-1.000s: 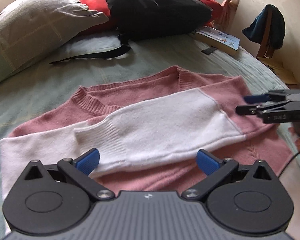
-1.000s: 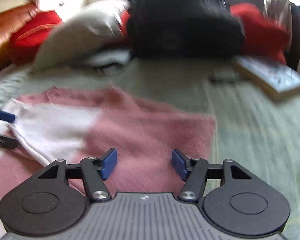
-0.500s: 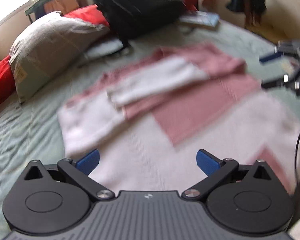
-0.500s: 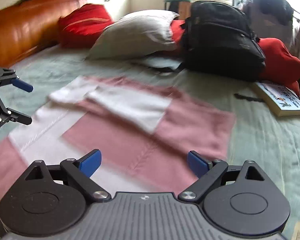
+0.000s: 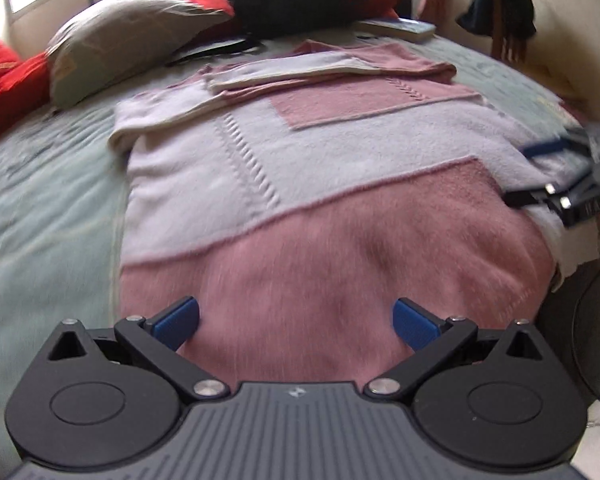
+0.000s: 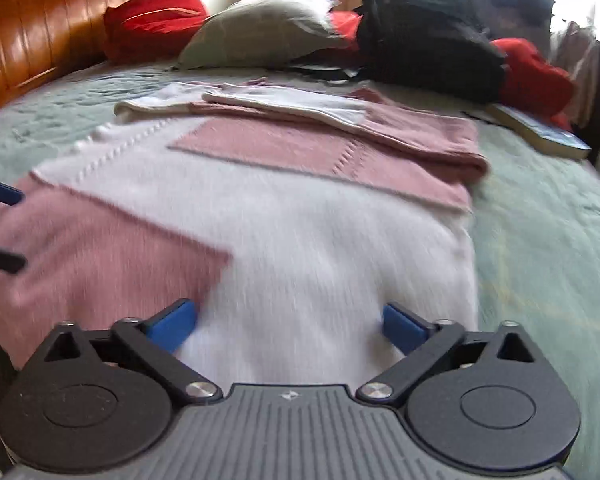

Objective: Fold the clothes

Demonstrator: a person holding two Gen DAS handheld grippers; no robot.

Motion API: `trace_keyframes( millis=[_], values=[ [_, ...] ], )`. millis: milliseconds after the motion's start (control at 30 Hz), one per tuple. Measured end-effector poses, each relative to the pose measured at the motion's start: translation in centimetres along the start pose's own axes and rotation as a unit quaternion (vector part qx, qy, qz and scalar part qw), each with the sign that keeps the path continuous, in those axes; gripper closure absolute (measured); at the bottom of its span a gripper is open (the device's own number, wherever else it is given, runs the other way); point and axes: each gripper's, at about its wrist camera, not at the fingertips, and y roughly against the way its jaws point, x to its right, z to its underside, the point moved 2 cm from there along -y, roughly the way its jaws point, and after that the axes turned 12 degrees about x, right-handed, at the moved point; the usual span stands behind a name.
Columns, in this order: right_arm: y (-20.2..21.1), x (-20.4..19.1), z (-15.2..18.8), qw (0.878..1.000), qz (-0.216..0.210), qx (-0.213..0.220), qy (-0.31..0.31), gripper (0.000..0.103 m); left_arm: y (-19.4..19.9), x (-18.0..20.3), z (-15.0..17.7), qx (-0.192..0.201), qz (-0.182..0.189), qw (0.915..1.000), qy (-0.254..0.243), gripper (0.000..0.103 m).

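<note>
The sweater (image 5: 300, 184) lies flat on the bed (image 5: 48, 200), filling the middle of both wrist views, its hem at 6 o'clock nearest the cameras and its collar end away at 12 o'clock. Both sleeves (image 5: 292, 70) are already laid across the chest at about 12 o'clock, stacked one on the other, so the body forms a neat oblong ready for a lengthwise fold. The left gripper (image 5: 296, 318) hovers over the pink hem band with jaws spread wide and nothing between them; the right gripper (image 6: 286, 322) hovers over the white part of the hem, its jaws having just opened to their widest, also empty. In the left view the right one shows at 3 o'clock by the sweater's side edge. Judging by this, both claws are placed at the hem's two ends to pinch it and carry it up toward the collar. The pillow (image 6: 260, 28), backpack (image 6: 428, 32) and book (image 6: 540, 130) sit clear at the bed's far end, leaving room for the fold.
</note>
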Motion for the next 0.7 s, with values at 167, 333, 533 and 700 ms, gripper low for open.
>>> trace_keyframes(
  millis=[167, 333, 533, 700],
  values=[
    [3.1, 0.0, 2.7, 0.999, 0.025, 0.018, -0.03, 0.0, 2.5, 1.2, 1.6, 0.016, -0.024, 0.9996, -0.005, 0.001],
    [3.4, -0.4, 2.9, 0.998, 0.044, 0.014, -0.033, 0.0, 3.0, 3.7, -0.3, 0.081, 0.01, 0.9965, -0.021, 0.001],
    [3.7, -0.5, 3.1, 0.998, 0.051, 0.013, -0.038, 0.0, -0.3, 5.1, -0.6, 0.068, 0.005, 0.9976, 0.014, 0.001],
    [4.0, -0.4, 3.5, 0.998, 0.051, 0.017, -0.041, 0.0, 0.4, 6.0, 1.1, 0.047, 0.003, 0.9986, -0.024, 0.001]
  ],
)
